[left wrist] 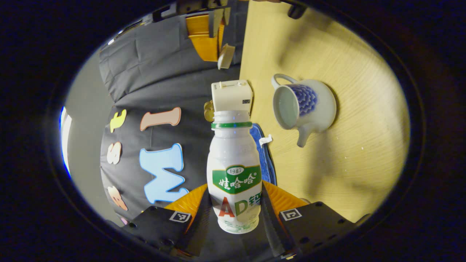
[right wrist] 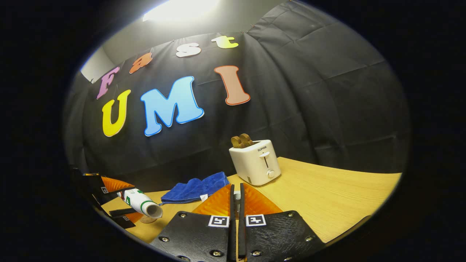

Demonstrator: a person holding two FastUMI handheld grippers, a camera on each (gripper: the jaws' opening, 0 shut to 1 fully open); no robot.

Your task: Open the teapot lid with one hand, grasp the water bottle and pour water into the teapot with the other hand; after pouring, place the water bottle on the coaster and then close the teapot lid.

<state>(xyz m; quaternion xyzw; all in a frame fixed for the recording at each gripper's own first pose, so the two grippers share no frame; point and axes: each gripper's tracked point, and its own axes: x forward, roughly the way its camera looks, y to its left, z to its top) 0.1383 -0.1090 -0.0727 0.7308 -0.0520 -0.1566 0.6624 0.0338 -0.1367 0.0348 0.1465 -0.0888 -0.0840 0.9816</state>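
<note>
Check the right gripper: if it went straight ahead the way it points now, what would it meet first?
Probably the toaster. The right gripper, fingers nearly together, aims over bare table just beside it; the blue cloth lies off-line. Depth is unclear.

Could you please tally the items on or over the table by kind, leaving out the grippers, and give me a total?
Bottle: 1
Teapot: 1
Toaster: 1
Blue cloth: 1
Coaster: 1
Total: 5
</note>
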